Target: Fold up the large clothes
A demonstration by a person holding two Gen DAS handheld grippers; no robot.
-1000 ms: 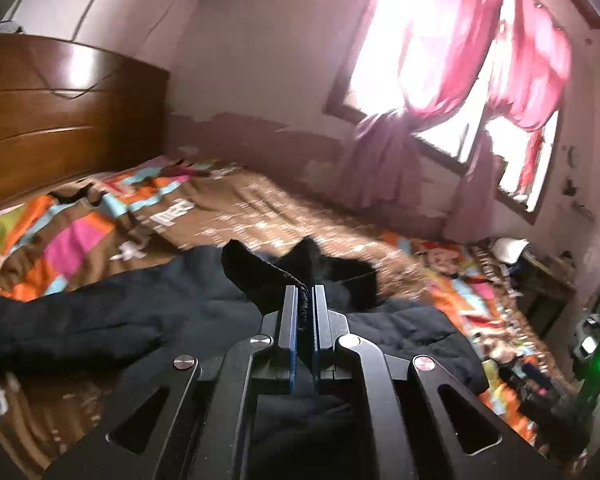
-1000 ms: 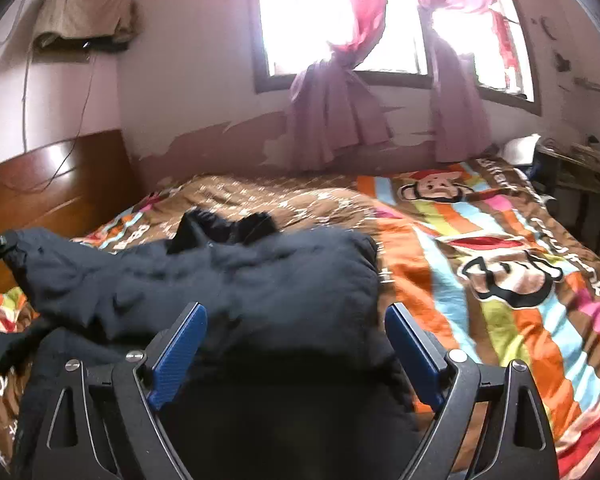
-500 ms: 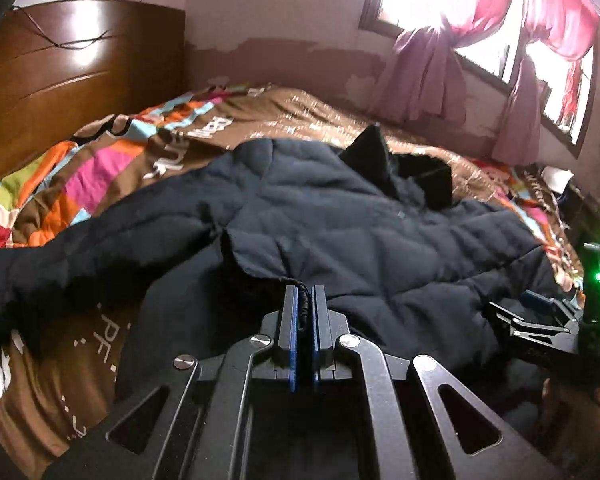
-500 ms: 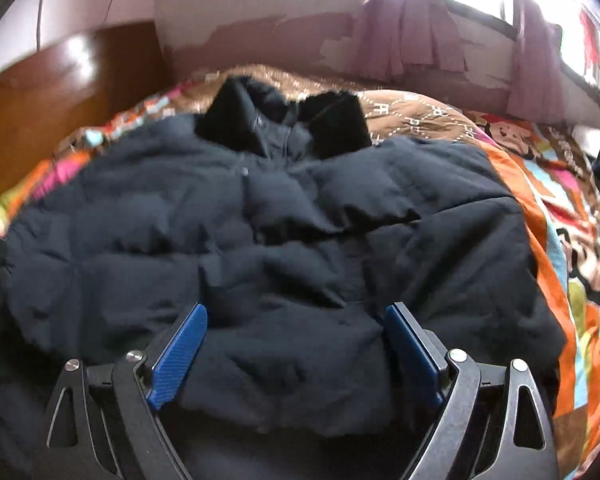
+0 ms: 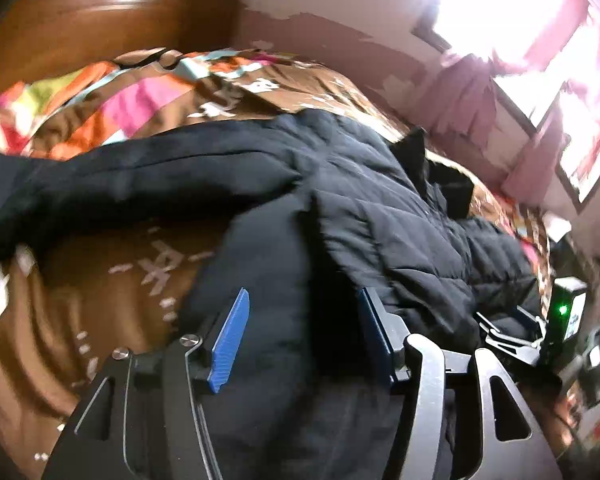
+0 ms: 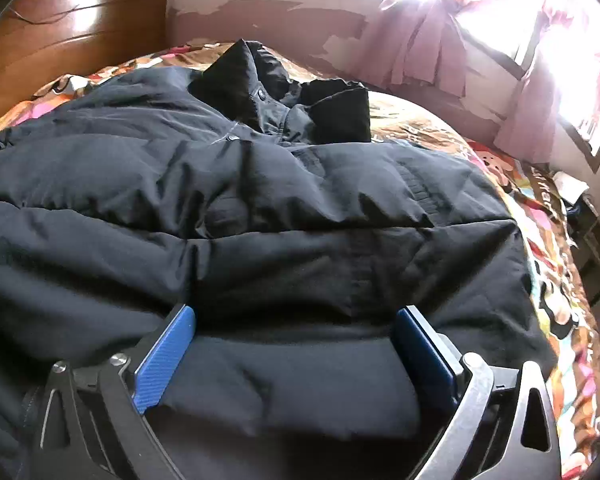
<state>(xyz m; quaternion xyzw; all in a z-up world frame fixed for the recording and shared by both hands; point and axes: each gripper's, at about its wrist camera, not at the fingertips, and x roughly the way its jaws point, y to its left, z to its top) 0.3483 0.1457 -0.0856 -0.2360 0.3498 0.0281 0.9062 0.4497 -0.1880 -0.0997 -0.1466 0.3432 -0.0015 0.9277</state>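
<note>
The black padded jacket (image 5: pixel 380 208) lies spread on the bed in your left wrist view, its long axis running from the hem near your tongs up toward the collar (image 5: pixel 412 152) at the far right. One sleeve (image 5: pixel 132 184) stretches out to the left, across the brown patterned bedspread (image 5: pixel 112 300). Your left gripper (image 5: pixel 300 340) points down at the near part of the jacket, and its jaws are opening: the blue pads (image 5: pixel 230 340) stand apart with dark fabric between them, not pressing on it. Your right gripper (image 5: pixel 508 332) shows at the right edge, low over the jacket's near right side. A wooden headboard (image 5: pixel 100 12) stands at the far left, and a bright window with pink curtains (image 5: pixel 532 60) fills the far right wall, where paint is peeling.

In your right wrist view the jacket (image 6: pixel 260 200) fills most of the frame, front side up, collar (image 6: pixel 284 92) at the far end and hem toward you, so it points away from you toward the far wall. Your right gripper (image 6: pixel 296 352) is opening too, its jaws wide; a fold of the hem lies between the blue pads (image 6: pixel 164 360), and they do not pinch it. The bedspread (image 6: pixel 552 264) shows in colourful cartoon stripes at the right, the headboard (image 6: pixel 68 28) at the far left, and the pink curtains (image 6: pixel 440 48) at the far right.
</note>
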